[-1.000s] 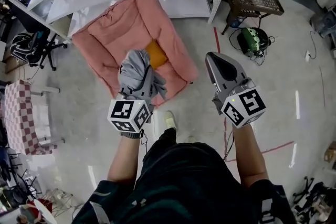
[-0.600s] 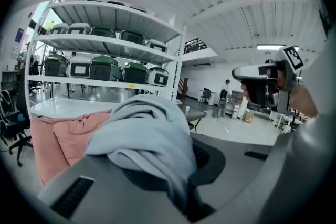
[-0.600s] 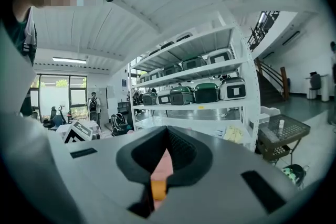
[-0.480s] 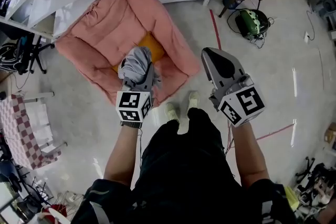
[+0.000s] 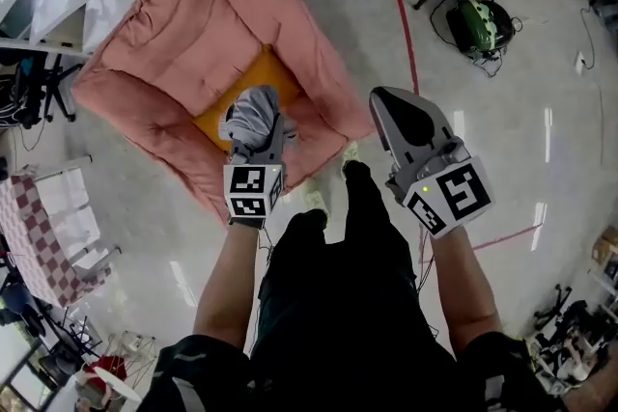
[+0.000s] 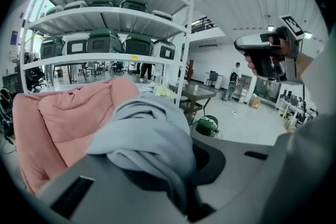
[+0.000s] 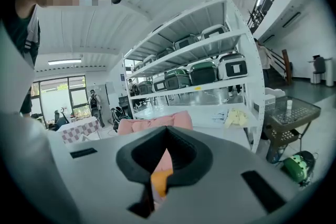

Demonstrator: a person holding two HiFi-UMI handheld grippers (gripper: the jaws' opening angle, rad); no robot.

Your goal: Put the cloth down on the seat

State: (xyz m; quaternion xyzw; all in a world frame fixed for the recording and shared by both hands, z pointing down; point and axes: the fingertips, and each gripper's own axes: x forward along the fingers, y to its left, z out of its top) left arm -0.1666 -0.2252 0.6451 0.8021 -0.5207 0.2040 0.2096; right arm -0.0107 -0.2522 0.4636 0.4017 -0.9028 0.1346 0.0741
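Left gripper (image 5: pixel 257 136), clamped on the grey cloth (image 5: pixel 253 109), has been lowered toward the seat (image 5: pixel 263 72); the cloth is now held just above the seat (contact cannot be confirmed), so release is judged near.

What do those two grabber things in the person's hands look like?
Both are smooth grey plastic, tapering to a point, with black pads inside the fingers. The left gripper and right gripper each carry a white cube printed with black square patterns. The person wears dark short sleeves.
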